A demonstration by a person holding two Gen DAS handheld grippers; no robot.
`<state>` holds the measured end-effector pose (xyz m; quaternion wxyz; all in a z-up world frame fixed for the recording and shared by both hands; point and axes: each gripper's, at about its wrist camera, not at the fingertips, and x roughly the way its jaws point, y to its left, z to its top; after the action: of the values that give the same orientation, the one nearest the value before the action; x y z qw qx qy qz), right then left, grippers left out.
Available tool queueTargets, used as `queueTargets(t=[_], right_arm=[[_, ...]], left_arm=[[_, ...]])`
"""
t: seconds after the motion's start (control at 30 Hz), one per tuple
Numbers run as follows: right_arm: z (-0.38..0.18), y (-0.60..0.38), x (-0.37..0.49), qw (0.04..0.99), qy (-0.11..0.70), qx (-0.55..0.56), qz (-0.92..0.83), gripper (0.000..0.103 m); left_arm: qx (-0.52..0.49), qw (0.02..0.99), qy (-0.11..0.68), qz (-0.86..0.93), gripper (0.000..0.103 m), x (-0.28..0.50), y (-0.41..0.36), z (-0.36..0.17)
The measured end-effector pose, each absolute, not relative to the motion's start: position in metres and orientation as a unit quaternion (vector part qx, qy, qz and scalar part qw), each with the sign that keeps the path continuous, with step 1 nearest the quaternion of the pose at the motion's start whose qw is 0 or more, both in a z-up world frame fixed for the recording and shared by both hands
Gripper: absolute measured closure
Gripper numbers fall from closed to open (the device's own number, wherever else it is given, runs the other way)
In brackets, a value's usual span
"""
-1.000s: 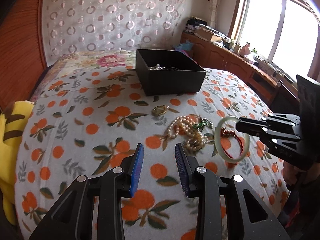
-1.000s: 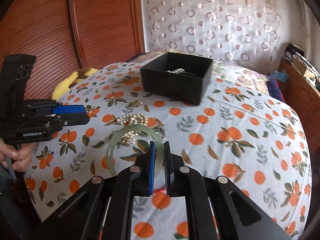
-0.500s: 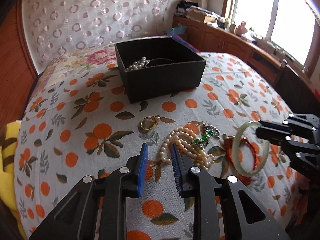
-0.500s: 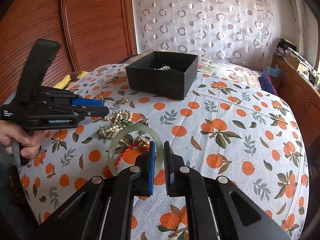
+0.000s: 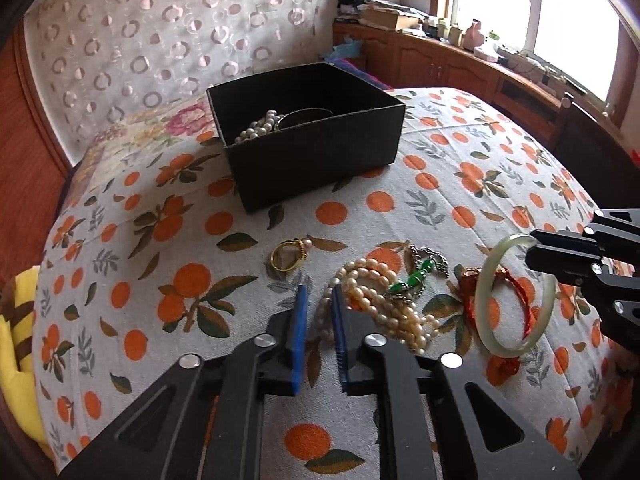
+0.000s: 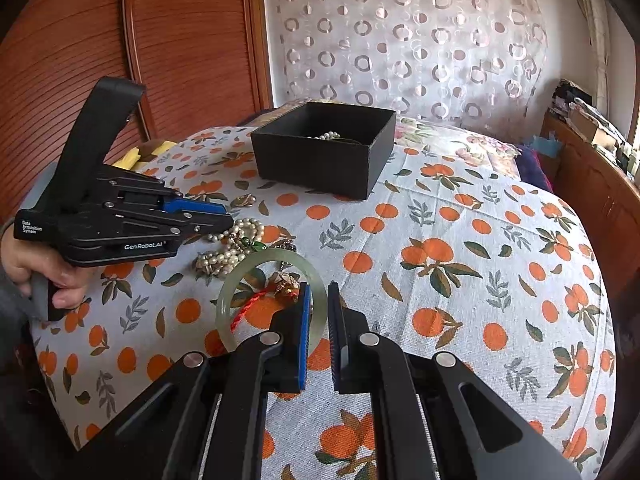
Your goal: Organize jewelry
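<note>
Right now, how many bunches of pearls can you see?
2. One pearl bunch lies inside the black box. The other pearl heap lies on the bedspread, at the jaws of the left gripper. More may hide deeper in the box.

On the bed's orange-print cover sits an open black box (image 5: 316, 160), a strand of pearls (image 5: 260, 124) and a dark bangle inside. Nearer lies loose jewelry: a gold ring (image 5: 287, 255) on its own, then a heap of pearl necklace (image 5: 384, 304), with a green-beaded silver piece (image 5: 420, 276) touching it. Just beside that lies a red cord bracelet (image 5: 516, 292). A pale green jade bangle (image 5: 516, 296) stands tilted up, its rim between the right tongs (image 6: 318, 304), over the red cord.
</note>
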<state>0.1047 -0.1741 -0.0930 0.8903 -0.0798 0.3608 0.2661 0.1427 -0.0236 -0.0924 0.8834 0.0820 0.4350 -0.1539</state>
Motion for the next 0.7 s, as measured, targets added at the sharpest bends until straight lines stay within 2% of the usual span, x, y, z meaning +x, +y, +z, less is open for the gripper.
queueTargets(t=[0.2, 0.7], right_arm=[[-0.095, -0.175, 0.107, 0.890, 0.363, -0.078, 0.264, 0.093], [-0.096, -0.175, 0.109, 0.889, 0.366, -0.076, 0.263, 0.093]], left_arm=[[0.072, 0.889, 0.426, -0.150, 0.099, 0.136, -0.020, -0.083], [0.055, 0.940, 0.306, -0.142, 0.099, 0.105, -0.015, 0.018]])
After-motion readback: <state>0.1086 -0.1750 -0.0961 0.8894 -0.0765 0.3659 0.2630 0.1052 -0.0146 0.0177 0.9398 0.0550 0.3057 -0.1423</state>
